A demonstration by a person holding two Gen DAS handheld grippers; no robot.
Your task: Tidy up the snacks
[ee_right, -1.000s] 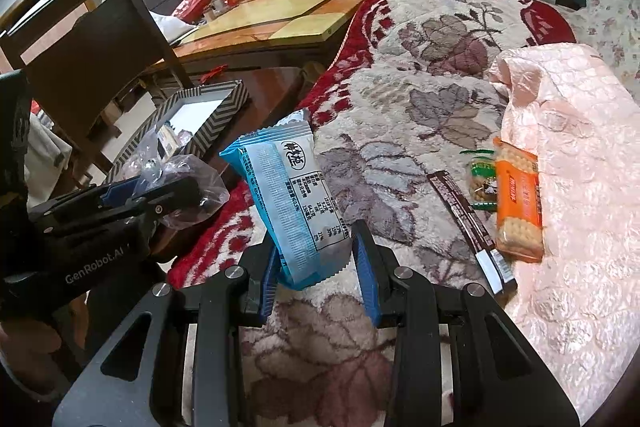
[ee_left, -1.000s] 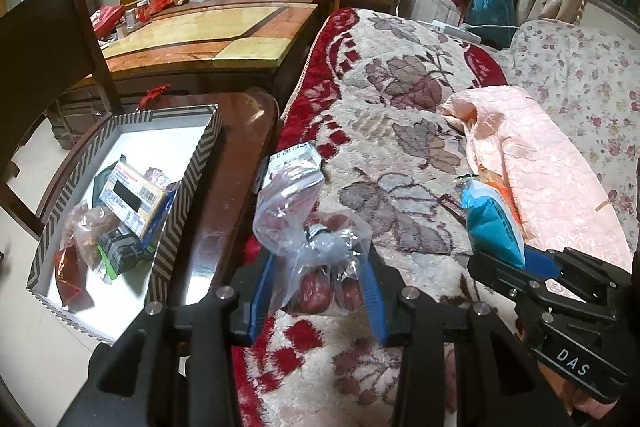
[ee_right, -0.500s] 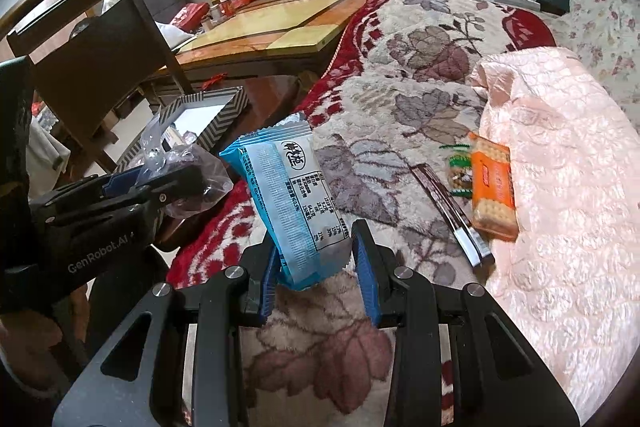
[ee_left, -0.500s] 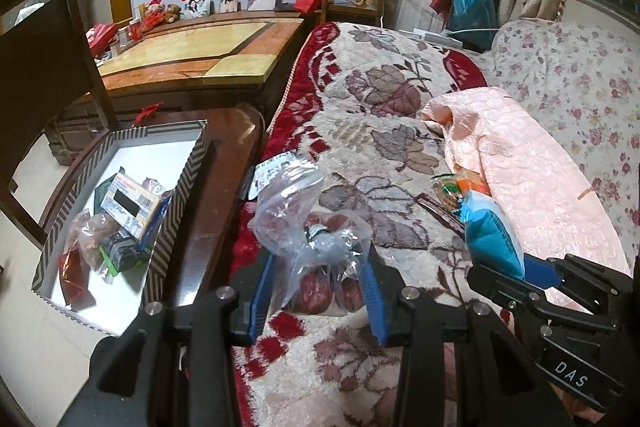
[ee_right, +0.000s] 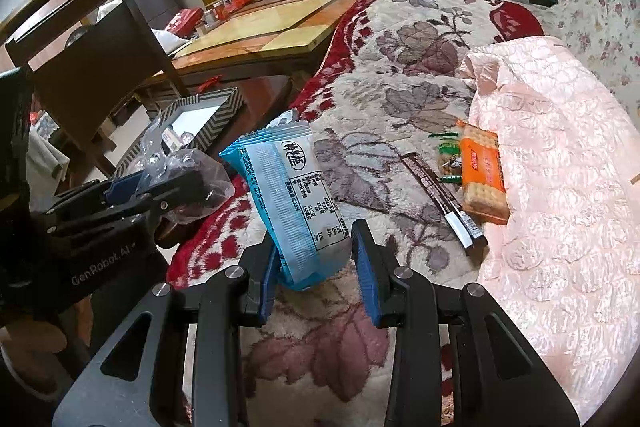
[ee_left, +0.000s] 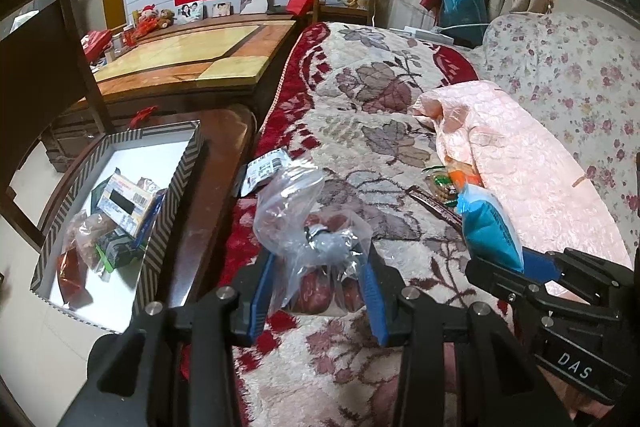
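Striped box (ee_left: pixel 168 195) now farther, date bag (ee_left: pixel 316 267) between left gripper (ee_left: pixel 318 291) jaws

The right gripper (ee_right: pixel 318 267) is clamped on a blue snack packet (ee_right: pixel 290 199), which stands upright over the flowered blanket (ee_right: pixel 400 75). To its left, the left gripper (ee_right: pixel 160 187) pinches a clear plastic bag (ee_right: pixel 192 171) with dark contents. On the blanket, by the edge of a pink quilt (ee_right: pixel 560 187), lie an orange cracker pack (ee_right: pixel 482 175), a small green-trimmed packet (ee_right: pixel 448 157) and two dark sticks (ee_right: pixel 440 195). A striped box (ee_right: pixel 224 107) sits on the wooden table (ee_right: pixel 264 95) beyond.
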